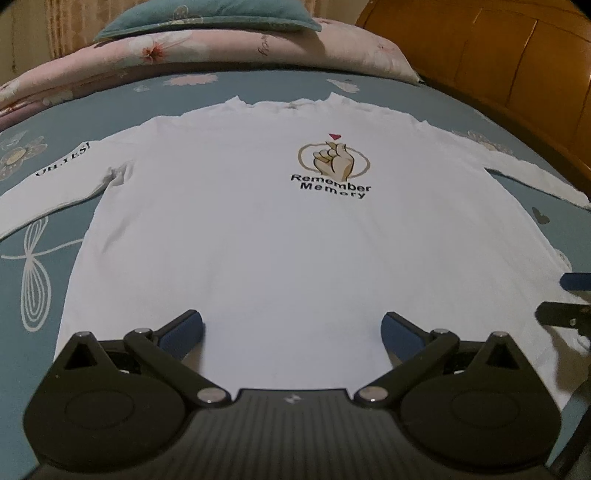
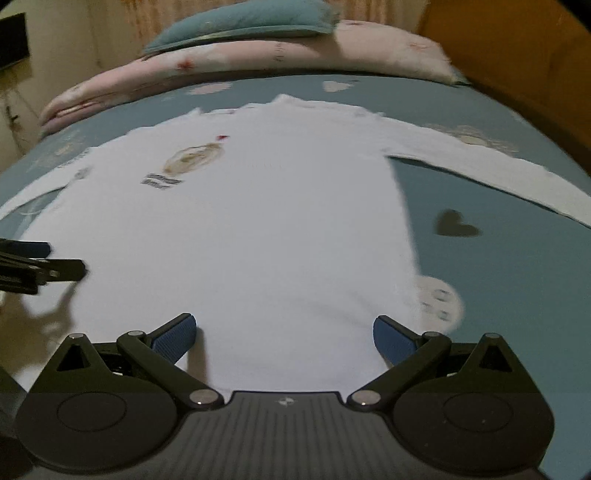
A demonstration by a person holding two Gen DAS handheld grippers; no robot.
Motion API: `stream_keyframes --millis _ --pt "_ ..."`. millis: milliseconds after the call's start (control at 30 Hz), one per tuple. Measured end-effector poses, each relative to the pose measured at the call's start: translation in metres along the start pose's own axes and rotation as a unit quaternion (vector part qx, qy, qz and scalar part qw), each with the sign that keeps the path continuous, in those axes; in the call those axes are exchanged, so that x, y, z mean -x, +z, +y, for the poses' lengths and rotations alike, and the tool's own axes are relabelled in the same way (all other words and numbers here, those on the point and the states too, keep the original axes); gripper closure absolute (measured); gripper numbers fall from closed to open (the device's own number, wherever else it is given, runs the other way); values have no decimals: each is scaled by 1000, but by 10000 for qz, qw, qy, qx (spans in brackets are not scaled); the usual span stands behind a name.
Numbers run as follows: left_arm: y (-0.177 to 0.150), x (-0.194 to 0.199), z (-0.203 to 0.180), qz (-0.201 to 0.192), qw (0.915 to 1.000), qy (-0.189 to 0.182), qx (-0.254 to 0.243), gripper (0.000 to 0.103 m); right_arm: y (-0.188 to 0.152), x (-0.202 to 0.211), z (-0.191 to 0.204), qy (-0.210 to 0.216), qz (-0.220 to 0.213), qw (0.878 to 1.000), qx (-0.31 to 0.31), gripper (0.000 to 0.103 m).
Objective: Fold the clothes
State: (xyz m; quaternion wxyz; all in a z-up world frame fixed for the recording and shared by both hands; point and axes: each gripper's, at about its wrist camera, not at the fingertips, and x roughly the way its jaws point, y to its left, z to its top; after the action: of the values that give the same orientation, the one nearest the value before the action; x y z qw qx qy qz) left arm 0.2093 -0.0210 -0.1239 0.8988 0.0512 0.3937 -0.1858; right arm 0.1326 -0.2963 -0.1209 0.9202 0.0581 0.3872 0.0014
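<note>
A white long-sleeved shirt lies flat and face up on the bed, both sleeves spread out, with a finger-heart print and "Remember Memory" on its chest. My left gripper stands open over the shirt's near hem, nothing between its blue pads. In the right wrist view the same shirt fills the middle, and my right gripper is open above the hem near the shirt's right edge. Each gripper shows at the edge of the other's view: the right one, the left one.
The bed has a teal sheet with flower and heart prints. A pink floral quilt and a teal pillow lie at the far end. A wooden headboard runs along the right side.
</note>
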Motion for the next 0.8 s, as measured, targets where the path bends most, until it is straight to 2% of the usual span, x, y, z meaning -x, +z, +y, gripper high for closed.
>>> stream_keyframes --millis 133,200,300,433,533,600,800 --pt "0 2 1 102 9999 -63 -84 1 2 16 0 -88 -24 9994 -331 0" --pt "-1 3 2 138 9998 -100 -72 1 4 24 6 117 -36 9990 -420 0" --pt "-1 4 3 151 9998 -123 -90 1 3 25 27 188 56 9996 -218 0" --pt "-1 6 4 181 9997 -143 -64 1 -11 17 50 23 352 9993 141 0" --pt "0 7 6 220 9996 -183 -14 1 -26 22 58 -156 509 9971 550 0" --pt "1 8 7 228 9995 -204 48 1 -31 31 54 -199 550 9971 496 0" --pt "-1 7 7 228 9996 -190 -8 1 -25 60 75 442 90 9973 575 0"
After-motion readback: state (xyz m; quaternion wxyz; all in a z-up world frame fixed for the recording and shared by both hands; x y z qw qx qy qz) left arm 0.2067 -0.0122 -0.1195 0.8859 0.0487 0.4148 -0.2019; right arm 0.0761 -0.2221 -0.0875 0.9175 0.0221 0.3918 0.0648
